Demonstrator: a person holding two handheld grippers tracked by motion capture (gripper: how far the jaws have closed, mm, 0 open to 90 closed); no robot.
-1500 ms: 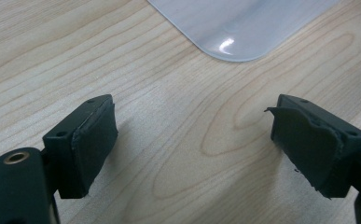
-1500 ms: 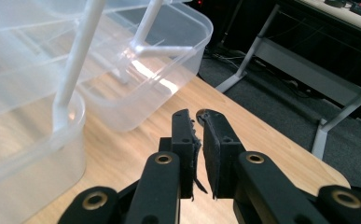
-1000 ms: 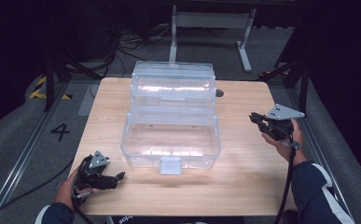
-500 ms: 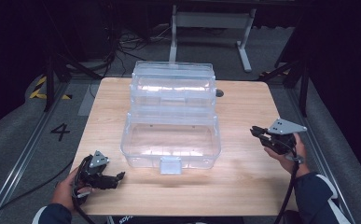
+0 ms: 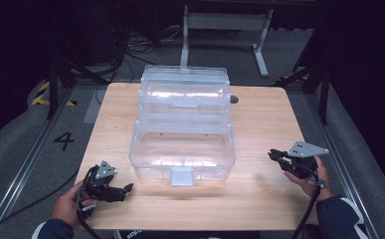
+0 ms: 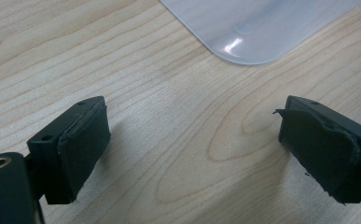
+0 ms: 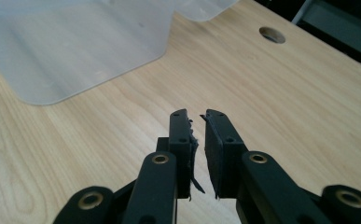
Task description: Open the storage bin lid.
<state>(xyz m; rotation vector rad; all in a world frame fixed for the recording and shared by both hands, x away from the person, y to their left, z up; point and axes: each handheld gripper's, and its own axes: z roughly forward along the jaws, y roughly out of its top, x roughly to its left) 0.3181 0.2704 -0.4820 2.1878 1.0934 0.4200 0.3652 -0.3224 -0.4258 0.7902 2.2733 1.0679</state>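
Presently, a clear plastic storage box (image 5: 182,127) stood at the middle of the wooden desk (image 5: 264,124), a stepped, tiered container with its lower, wider tier toward the person and a small latch tab (image 5: 181,176) on its near wall. The box was touched by neither gripper.

The left gripper (image 5: 122,190) lay low over the near left corner of the desk, held in the person's left hand (image 5: 68,204), just off the box's near left corner and apart from it. Its jaws were spread wide with nothing between them; in the left gripper view the left gripper (image 6: 194,144) showed bare wood grain in the gap, and a rounded corner of the box (image 6: 257,28) lay beyond the jaws.

The right gripper (image 5: 274,155) was held in the right hand (image 5: 312,177) over the right side of the desk, pointing toward the box and well apart from it. Its jaws were pressed nearly together, pinching nothing; in the right gripper view the right gripper (image 7: 196,116) showed only a thin slit between the worn pads. The box's frosted wall (image 7: 75,42) stood ahead to the left, and a round hole (image 7: 272,34) in the desk lay farther off.
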